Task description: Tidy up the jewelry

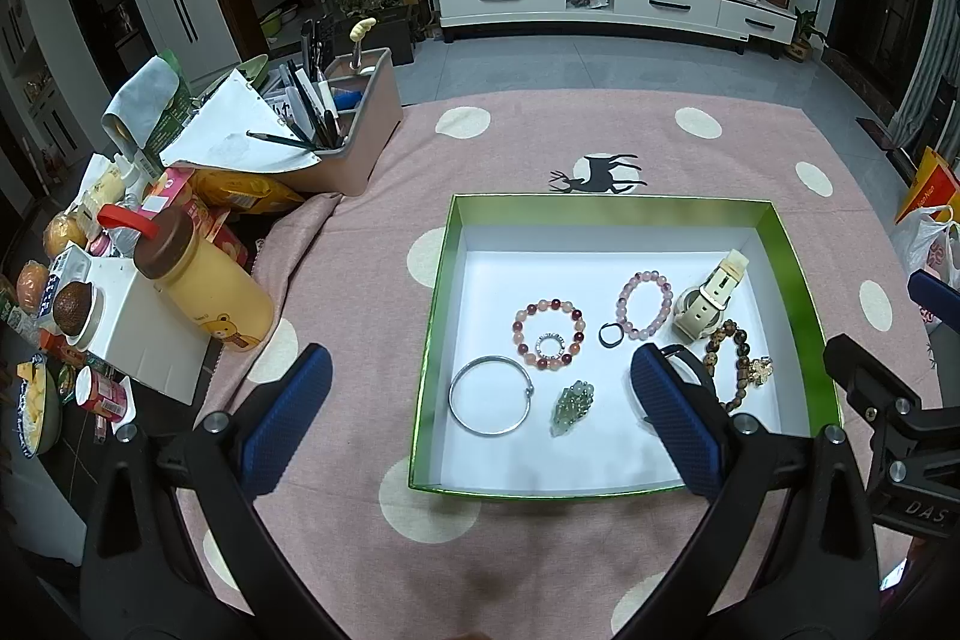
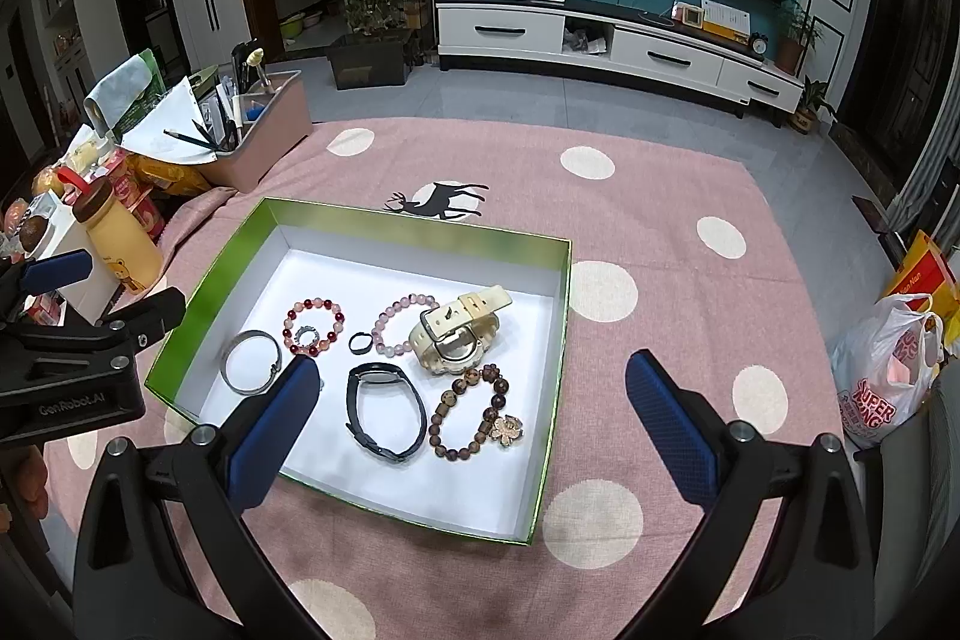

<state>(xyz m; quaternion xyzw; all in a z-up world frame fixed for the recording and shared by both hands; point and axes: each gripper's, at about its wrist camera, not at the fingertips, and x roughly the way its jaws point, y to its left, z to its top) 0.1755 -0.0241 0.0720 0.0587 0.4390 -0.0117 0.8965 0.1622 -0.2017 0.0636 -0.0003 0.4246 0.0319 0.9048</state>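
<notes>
A green-rimmed box (image 1: 804,316) with a white floor lies on the pink dotted cloth; it also shows in the right wrist view (image 2: 558,340). In it lie a silver bangle (image 1: 490,404), a red bead bracelet (image 1: 549,335) with a small ring (image 1: 551,346) inside it, a pink bead bracelet (image 1: 644,304), a black ring (image 1: 610,334), a cream watch (image 1: 705,304), a brown bead bracelet (image 1: 735,370), a green stone charm (image 1: 571,407) and a black watch (image 2: 384,415). My left gripper (image 1: 480,418) is open and empty over the box's near left. My right gripper (image 2: 474,424) is open and empty over its near right.
A pink organiser (image 1: 354,124) with pens and papers, a yellow bottle (image 1: 204,286), a white box (image 1: 138,328) and snack packs crowd the table's left. A plastic bag (image 2: 888,376) sits at the right. A TV cabinet (image 1: 600,1) stands beyond.
</notes>
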